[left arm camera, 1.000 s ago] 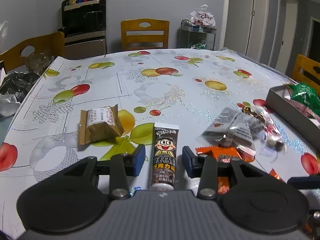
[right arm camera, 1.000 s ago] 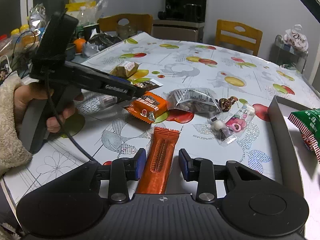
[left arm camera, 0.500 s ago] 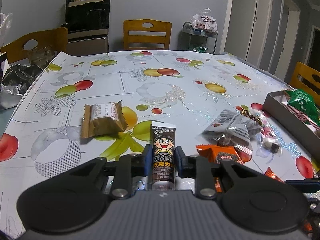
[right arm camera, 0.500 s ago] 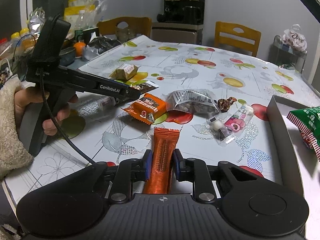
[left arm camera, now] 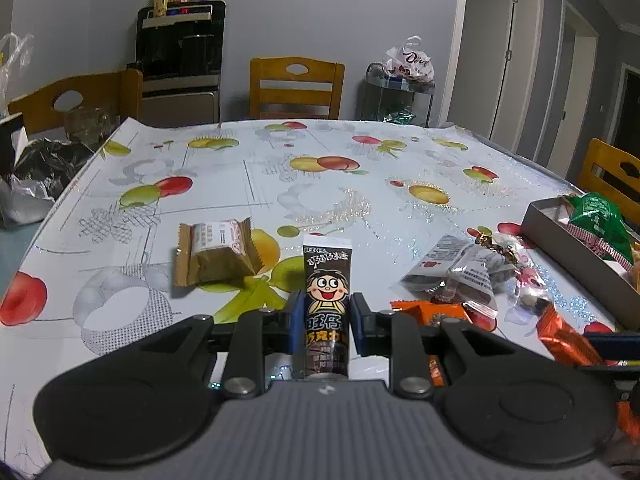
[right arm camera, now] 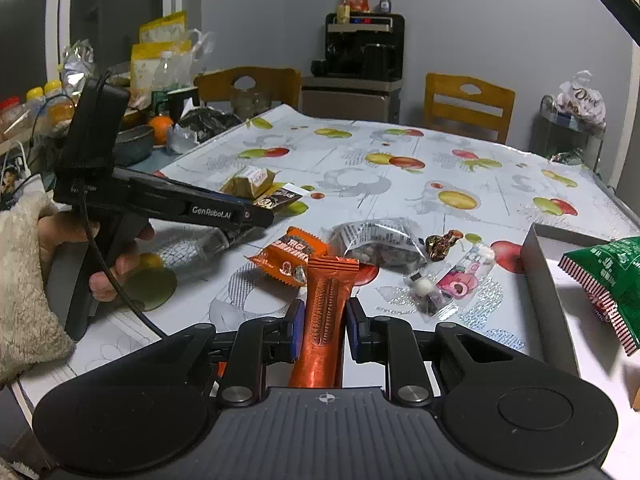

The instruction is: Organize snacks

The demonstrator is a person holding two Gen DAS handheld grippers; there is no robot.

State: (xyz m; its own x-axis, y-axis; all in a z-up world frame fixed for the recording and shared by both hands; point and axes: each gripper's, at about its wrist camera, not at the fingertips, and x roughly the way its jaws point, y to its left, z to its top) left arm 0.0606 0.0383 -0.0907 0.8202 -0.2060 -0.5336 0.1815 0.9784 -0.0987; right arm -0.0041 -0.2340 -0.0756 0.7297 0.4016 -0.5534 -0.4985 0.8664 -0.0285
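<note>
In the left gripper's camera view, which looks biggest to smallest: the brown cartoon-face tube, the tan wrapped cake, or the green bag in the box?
1. Tan wrapped cake and brown tube: look alike in size, and the tube sits nearest.
2. Green bag: smallest, though farther off and partly cropped.

Black tube (left arm camera: 326, 312) at centre frame in the left wrist view, with a cartoon face in red, white and yellow and white lettering up top. Blue pads (left arm camera: 297, 322) either side of it. To its left, a tan-brown wrapper (left arm camera: 216, 254) with a pale label. The tablecloth (left arm camera: 248, 184) is white, printed with red, yellow and green fruit and grey line drawings. In the right wrist view, a shiny orange stick pack (right arm camera: 325, 312) at lower centre, an orange pouch (right arm camera: 290, 256) behind it, and a green bag (right arm camera: 608, 276) edged with red-and-white stripes at right, in a grey box (right arm camera: 544, 292).
</note>
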